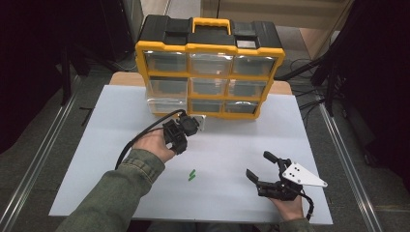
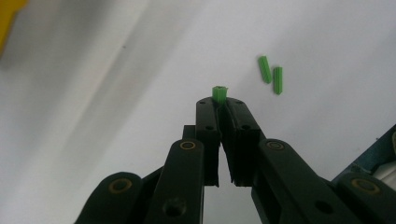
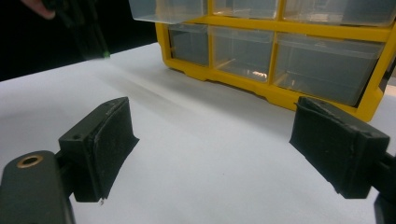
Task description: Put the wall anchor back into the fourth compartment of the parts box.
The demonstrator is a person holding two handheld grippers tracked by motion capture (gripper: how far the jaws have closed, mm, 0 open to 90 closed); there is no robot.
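Observation:
My left gripper [image 2: 223, 105] is shut on a small green plastic peg [image 2: 219, 92], whose end sticks out past the jaw tips. In the high view the left gripper [image 1: 181, 146] hangs above the white table, in front of the organizer's lower left. Two more green pegs [image 2: 271, 74] lie side by side on the table [image 1: 192, 175], just beyond the left gripper. My right gripper [image 1: 257, 164] rests near the front right of the table, open with nothing between its fingers [image 3: 212, 140]. It faces the organizer.
A yellow and black drawer organizer [image 1: 210, 72] with several clear drawers stands at the back of the white table [image 1: 96, 159]. Its bottom-left drawer [image 1: 167, 104] is pulled out a little. Dark floor, cables and rails surround the table.

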